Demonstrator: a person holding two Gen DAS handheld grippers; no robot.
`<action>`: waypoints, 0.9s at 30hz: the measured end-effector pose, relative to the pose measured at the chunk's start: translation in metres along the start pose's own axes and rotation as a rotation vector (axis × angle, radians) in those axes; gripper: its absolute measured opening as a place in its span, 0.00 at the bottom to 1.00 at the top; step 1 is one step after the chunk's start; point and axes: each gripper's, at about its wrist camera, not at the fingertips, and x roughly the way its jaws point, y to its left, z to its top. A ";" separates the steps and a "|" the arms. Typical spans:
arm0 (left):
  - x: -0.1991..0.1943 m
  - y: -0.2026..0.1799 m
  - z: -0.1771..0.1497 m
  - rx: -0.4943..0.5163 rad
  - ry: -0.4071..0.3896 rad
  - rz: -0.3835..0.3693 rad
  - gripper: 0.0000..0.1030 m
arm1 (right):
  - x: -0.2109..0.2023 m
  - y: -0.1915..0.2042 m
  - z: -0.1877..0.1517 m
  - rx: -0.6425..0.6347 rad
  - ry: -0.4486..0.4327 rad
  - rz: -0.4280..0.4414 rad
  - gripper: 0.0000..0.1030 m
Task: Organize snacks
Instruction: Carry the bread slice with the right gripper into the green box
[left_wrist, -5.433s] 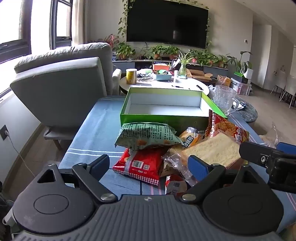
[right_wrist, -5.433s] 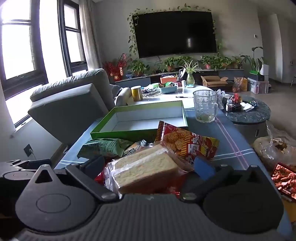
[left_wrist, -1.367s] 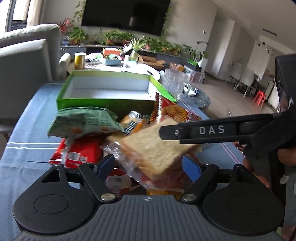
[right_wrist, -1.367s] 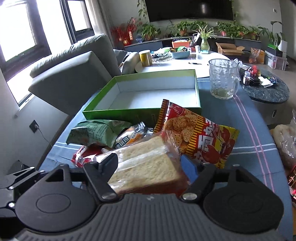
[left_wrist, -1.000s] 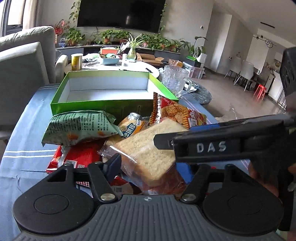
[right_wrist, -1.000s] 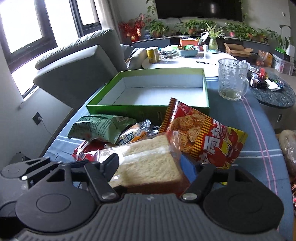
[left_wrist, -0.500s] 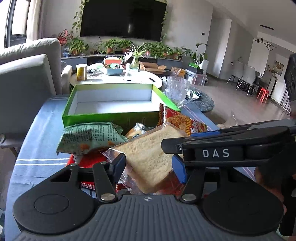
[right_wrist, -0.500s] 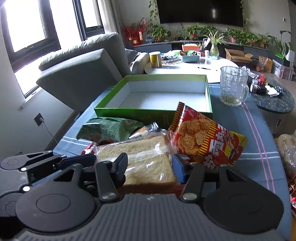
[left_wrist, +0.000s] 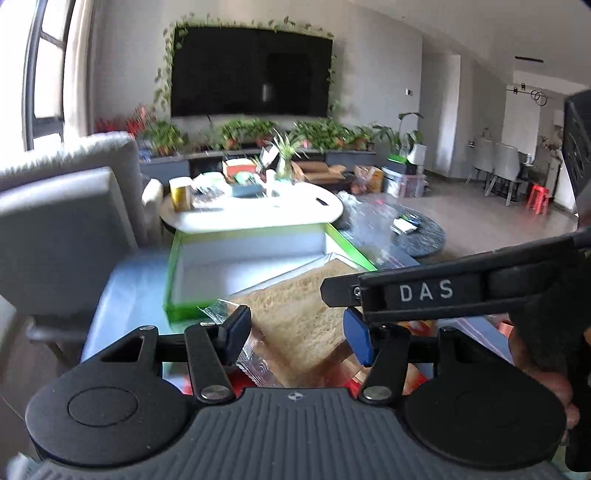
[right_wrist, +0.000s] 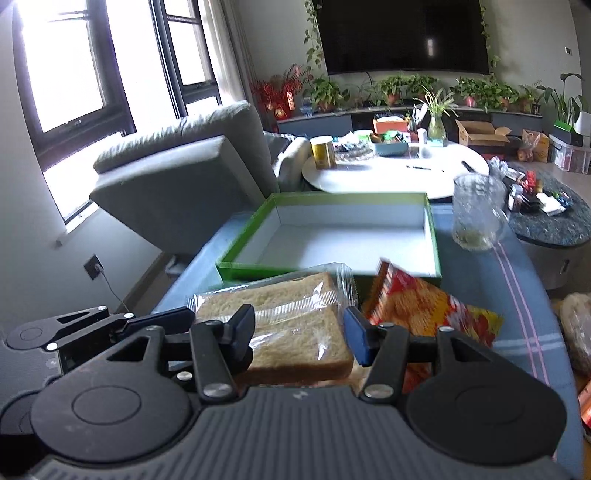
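The bread pack (left_wrist: 295, 317) hides the other snacks; the glass mug (left_wrist: 369, 225) is blurred.

Below my jaws runs the table (right_wrist: 517, 295), spread with a blue-grey cloth striped pale down the right of the right wrist frame. At mid-frame the green box (right_wrist: 258, 236) lies open on it, its white floor bare. A glass mug (right_wrist: 476, 214) stands on the cloth just right of the box's far corner. Lower right of centre, a red and yellow snack bag (right_wrist: 424, 306) lies against the box's near wall.
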 end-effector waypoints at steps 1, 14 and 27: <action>0.004 0.004 0.005 0.015 -0.009 0.017 0.51 | 0.005 0.001 0.006 0.013 -0.005 0.010 0.78; 0.086 0.062 0.036 0.050 0.026 0.032 0.52 | 0.086 -0.003 0.046 0.183 0.008 0.020 0.78; 0.155 0.094 0.038 0.024 0.100 0.010 0.52 | 0.141 -0.017 0.057 0.224 0.058 -0.006 0.78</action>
